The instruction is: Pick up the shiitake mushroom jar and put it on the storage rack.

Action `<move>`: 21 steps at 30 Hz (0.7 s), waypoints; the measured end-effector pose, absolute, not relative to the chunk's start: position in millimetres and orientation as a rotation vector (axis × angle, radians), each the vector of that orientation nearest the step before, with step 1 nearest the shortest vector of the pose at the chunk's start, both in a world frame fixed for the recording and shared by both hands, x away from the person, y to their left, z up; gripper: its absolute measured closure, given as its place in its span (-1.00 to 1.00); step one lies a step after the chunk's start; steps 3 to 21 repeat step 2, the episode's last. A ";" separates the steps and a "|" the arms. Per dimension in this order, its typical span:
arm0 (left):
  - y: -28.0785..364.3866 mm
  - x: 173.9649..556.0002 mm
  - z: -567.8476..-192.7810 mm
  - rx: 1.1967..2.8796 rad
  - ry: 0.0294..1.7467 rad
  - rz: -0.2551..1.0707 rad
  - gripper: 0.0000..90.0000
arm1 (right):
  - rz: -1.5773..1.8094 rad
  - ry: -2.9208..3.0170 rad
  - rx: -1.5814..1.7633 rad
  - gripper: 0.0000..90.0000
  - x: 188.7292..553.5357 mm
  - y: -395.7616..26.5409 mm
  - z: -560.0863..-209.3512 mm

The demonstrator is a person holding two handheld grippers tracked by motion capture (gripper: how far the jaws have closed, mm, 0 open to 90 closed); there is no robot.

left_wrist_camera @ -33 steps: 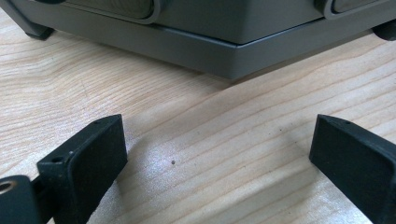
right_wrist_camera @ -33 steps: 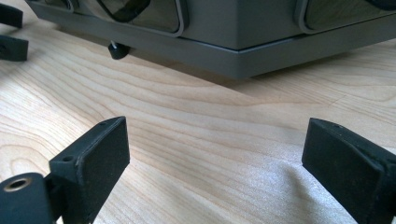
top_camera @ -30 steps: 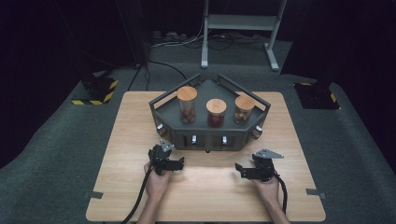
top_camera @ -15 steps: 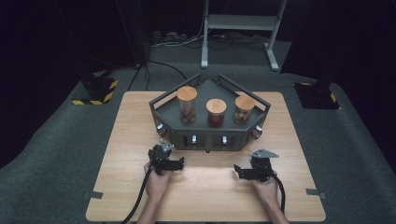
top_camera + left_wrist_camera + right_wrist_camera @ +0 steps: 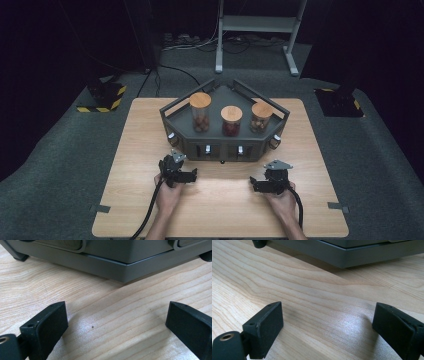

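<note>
Right tool [image 5: 260,186] jaws have just been closing, empty.

Table [image 5: 130,150]: pale wood, visible grain, slight sheen. Rack [image 5: 225,145]: grey, matt, smooth. Jars [image 5: 200,117] look like clear glass with wooden lids; floor [image 5: 60,165] grey carpet.

Grey rack [image 5: 225,145] upright on table, near grippers.
</note>
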State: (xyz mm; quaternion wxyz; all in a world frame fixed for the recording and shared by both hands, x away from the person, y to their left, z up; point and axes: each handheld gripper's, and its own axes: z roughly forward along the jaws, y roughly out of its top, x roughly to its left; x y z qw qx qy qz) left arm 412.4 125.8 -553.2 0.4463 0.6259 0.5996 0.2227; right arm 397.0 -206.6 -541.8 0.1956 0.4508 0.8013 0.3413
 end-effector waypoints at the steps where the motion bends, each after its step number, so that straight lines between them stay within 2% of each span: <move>1: 125.7 412.4 -553.2 1.549 1.485 0.551 -0.92 | 0.956 2.245 1.263 -0.79 397.0 -206.6 -541.8; 21: 125.7 412.5 -553.3 1.549 1.485 0.552 -0.92 | 0.957 2.245 1.263 -0.79 397.0 -206.5 -541.8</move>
